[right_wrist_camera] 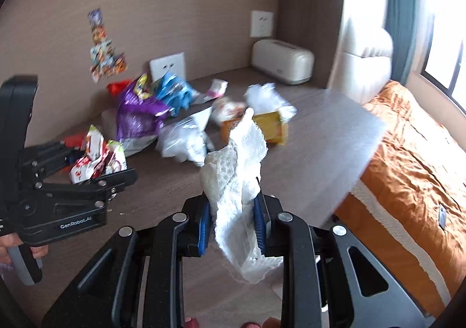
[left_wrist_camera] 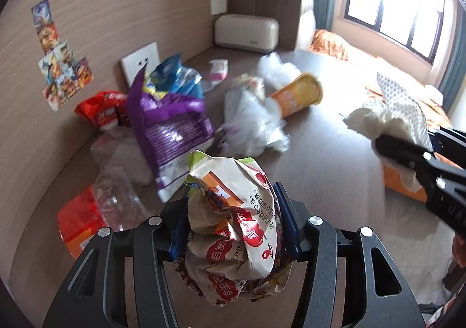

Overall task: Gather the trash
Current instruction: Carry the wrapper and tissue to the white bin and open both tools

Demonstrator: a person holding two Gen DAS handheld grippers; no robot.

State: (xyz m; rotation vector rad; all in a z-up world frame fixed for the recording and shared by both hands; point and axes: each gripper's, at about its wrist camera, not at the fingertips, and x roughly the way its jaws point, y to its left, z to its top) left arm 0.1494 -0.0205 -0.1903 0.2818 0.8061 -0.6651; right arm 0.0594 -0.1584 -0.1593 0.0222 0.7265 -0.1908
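A crumpled printed paper wrapper point(left_wrist_camera: 230, 211) sits pinched between the blue pads of my left gripper point(left_wrist_camera: 233, 202), lifted off the brown table point(left_wrist_camera: 320, 167). My right gripper point(right_wrist_camera: 233, 211) is shut on a white paper towel point(right_wrist_camera: 233, 170) that sticks up and hangs down between its fingers. From the left wrist view the right gripper point(left_wrist_camera: 402, 150) with the towel point(left_wrist_camera: 390, 112) is at the right. In the right wrist view the left gripper point(right_wrist_camera: 96, 173) with the wrapper point(right_wrist_camera: 96, 156) is at the left.
More trash lies along the wall: a purple bag point(left_wrist_camera: 169, 121), a blue bag point(left_wrist_camera: 177, 77), a white plastic bag point(left_wrist_camera: 250, 121), an orange tube point(left_wrist_camera: 297, 94), red packets point(left_wrist_camera: 99, 112) and clear plastic point(left_wrist_camera: 122, 170). A cream box point(left_wrist_camera: 246, 33) stands at the back. A bed point(right_wrist_camera: 413, 159) lies right of the table.
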